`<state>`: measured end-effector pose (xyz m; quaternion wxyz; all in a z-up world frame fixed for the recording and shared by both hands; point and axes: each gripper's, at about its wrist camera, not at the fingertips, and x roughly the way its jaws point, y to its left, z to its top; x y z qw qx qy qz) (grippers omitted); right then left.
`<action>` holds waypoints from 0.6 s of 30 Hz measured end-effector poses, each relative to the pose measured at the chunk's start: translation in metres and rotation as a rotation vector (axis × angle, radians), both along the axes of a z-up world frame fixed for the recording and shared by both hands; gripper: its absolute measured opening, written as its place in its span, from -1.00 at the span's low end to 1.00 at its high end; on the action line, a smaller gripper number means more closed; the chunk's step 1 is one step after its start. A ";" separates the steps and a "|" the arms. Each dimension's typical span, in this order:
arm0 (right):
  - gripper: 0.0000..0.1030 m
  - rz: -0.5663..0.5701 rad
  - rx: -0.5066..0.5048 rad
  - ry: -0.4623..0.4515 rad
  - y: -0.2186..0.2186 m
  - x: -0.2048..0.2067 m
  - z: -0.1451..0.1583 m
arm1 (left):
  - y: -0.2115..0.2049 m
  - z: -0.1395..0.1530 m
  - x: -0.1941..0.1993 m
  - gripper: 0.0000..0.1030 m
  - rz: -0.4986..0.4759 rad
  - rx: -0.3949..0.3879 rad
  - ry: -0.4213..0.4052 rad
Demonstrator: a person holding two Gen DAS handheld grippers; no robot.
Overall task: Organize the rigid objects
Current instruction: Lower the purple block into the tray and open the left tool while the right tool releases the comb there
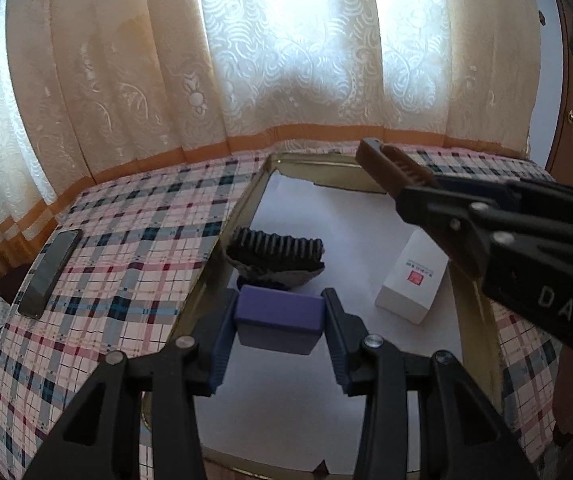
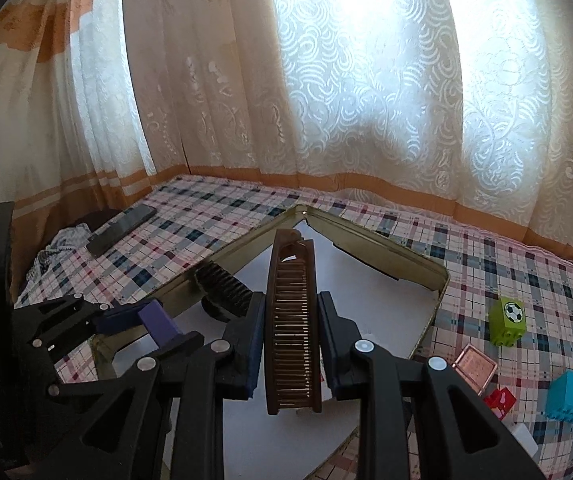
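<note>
While your left gripper [image 1: 280, 316] pinches the purple block [image 1: 279, 312] and right gripper [image 2: 291, 340] clamps the brown comb [image 2: 293, 328] over the tray [image 1: 222, 232], brush [image 1: 274, 254] and white box [image 1: 412, 284] sit inside; blocks at four o'clock remain, like the green block [image 2: 508, 320].

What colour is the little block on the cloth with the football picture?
Lime green, with a black-and-white football on its face; the block shows best in the right wrist view.

**Legible markings: inventory**

- Letters "DAS", white on black, on the body of the right gripper [image 1: 382, 176], toward the right edge of the left wrist view.
- Small red square seal with a line of tiny print above it, too small to read, on the top face of the white box [image 1: 412, 280] lying in the tray [image 1: 242, 208].
- Football emblem, black and white, on the green block [image 2: 508, 320] on the checked cloth [image 2: 526, 280].
</note>
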<state>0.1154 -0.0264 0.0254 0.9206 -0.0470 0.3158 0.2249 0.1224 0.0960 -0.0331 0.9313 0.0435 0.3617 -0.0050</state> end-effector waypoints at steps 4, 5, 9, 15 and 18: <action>-0.46 0.006 -0.031 0.031 0.006 0.010 -0.006 | 0.000 -0.003 0.008 -0.20 -0.010 0.010 0.027; -0.46 0.009 -0.033 0.039 0.008 0.013 -0.008 | 0.000 -0.004 0.011 -0.20 -0.016 0.010 0.036; -0.46 0.008 -0.039 0.077 0.010 0.021 -0.019 | 0.000 -0.011 0.018 -0.20 -0.020 0.006 0.073; -0.46 0.030 -0.017 0.136 0.010 0.031 -0.034 | -0.001 -0.013 0.023 -0.17 0.008 0.042 0.068; -0.38 0.034 0.007 0.142 0.007 0.031 -0.036 | 0.002 -0.011 0.022 0.23 0.044 0.080 0.045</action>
